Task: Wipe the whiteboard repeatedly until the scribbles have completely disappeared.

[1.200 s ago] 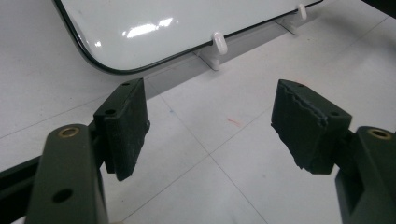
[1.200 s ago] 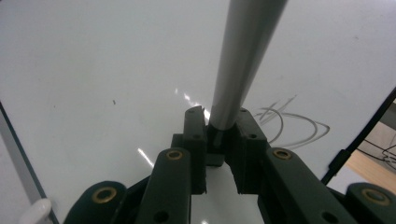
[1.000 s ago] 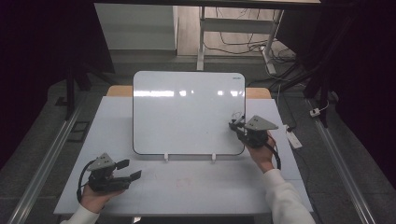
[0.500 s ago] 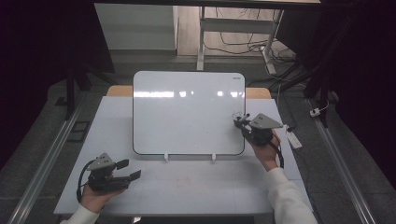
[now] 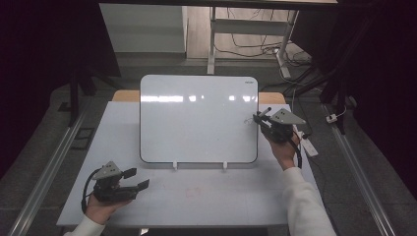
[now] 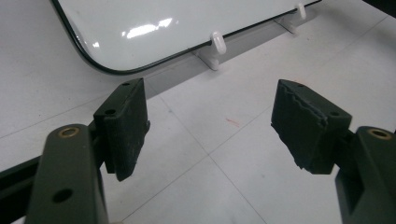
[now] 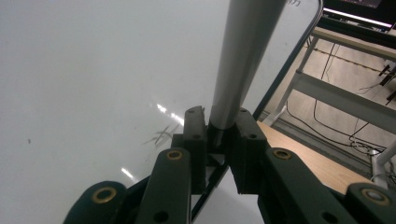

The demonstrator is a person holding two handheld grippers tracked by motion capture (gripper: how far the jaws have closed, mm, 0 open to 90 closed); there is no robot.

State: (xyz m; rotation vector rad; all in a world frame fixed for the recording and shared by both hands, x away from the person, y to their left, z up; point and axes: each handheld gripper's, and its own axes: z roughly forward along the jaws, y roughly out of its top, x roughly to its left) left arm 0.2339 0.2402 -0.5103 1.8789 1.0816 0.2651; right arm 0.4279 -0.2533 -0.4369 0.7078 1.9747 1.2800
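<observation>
A: From the high view, what had changed?
B: The right gripper had drifted outward along the whiteboard's right edge; writing looked paused.
A: And its own view?
B: Jaws clamped a grey marker, beside faint scribbles.
A: Left gripper view?
B: The left gripper gaped empty over the table.
</observation>
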